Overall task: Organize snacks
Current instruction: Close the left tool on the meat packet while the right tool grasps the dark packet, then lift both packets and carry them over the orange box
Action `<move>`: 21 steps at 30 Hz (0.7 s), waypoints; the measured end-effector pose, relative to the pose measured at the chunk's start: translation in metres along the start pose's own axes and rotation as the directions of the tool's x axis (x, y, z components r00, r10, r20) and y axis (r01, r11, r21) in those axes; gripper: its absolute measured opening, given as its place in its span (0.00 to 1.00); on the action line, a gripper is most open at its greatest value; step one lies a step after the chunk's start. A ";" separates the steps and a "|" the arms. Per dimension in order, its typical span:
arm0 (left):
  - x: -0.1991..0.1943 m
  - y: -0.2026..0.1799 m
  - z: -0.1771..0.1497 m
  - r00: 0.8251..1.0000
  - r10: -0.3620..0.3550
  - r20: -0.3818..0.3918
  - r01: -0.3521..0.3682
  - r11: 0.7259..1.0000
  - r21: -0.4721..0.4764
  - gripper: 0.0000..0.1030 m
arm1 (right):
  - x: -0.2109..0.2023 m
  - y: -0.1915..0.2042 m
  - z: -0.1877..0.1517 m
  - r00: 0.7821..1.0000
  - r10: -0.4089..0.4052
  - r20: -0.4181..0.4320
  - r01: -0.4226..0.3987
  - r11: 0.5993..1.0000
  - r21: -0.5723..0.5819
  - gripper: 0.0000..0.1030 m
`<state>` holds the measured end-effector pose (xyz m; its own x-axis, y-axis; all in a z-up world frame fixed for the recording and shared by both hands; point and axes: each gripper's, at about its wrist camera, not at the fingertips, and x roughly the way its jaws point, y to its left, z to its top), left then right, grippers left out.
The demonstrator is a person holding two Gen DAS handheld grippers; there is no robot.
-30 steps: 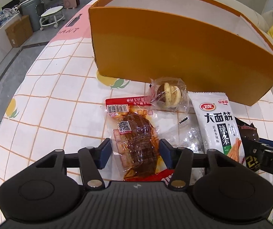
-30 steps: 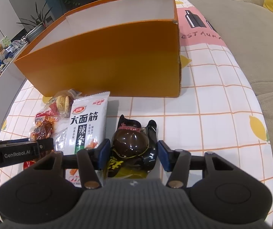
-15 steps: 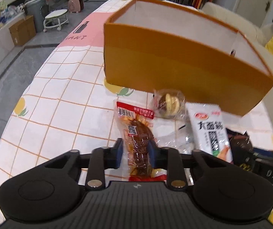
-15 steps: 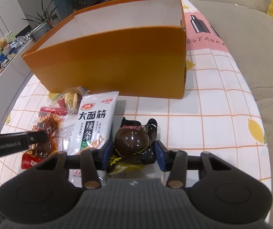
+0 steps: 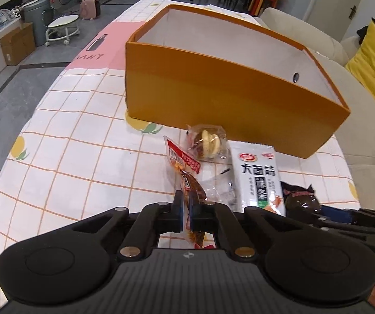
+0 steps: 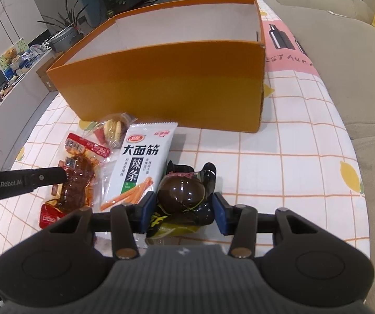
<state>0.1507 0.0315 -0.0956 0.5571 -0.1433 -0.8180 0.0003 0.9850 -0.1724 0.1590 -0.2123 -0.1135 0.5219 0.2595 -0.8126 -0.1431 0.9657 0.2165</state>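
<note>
My left gripper (image 5: 186,204) is shut on a red packet of braised meat (image 5: 184,164) and holds it on edge above the tablecloth; it also shows in the right wrist view (image 6: 78,180). My right gripper (image 6: 182,209) is open, its fingers either side of a black packet with a dark round egg (image 6: 180,192), apart from it. A white spicy-strip packet (image 6: 140,167) lies between the two packets. A clear-wrapped biscuit snack (image 5: 208,142) lies in front of the open orange box (image 5: 226,96), whose floor is hidden.
The table carries a white grid cloth with lemons (image 6: 279,162). A beige sofa (image 6: 344,39) runs along the right edge. A clear wrapper (image 5: 218,185) lies by the white packet. Floor, stool and plants are off to the left.
My left gripper has closed on the red meat packet and lifted it, turning it on edge. My right gripper has narrowed slightly around the black packet and both views have pulled back.
</note>
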 end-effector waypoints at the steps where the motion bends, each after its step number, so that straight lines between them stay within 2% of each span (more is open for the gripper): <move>1: -0.001 0.000 0.000 1.000 -0.007 0.000 0.007 1.000 -0.005 0.03 | 0.000 0.001 -0.001 1.000 0.001 0.000 -0.001 1.000 -0.005 0.44; 6: -0.002 -0.002 -0.001 1.000 -0.028 0.001 0.028 0.999 -0.027 0.04 | 0.000 0.003 -0.004 1.000 -0.001 -0.005 0.001 1.000 -0.017 0.44; 10: 0.002 -0.006 -0.002 1.000 -0.028 -0.012 0.027 0.998 -0.054 0.14 | 0.001 0.003 -0.005 1.000 0.000 -0.002 0.000 1.000 -0.019 0.44; 18: 0.013 -0.007 0.000 0.999 -0.010 -0.045 0.006 0.995 -0.097 0.16 | 0.002 0.004 -0.004 1.000 0.002 0.001 -0.002 1.000 -0.025 0.44; 21: 0.019 -0.005 -0.001 0.997 -0.001 -0.071 -0.007 0.994 -0.112 0.24 | 0.003 0.004 -0.004 1.000 0.002 0.000 -0.002 1.000 -0.025 0.44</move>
<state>0.1605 0.0233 -0.1109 0.4964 -0.1504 -0.8550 -0.0965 0.9692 -0.2266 0.1569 -0.2074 -0.1174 0.5214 0.2613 -0.8123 -0.1653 0.9648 0.2043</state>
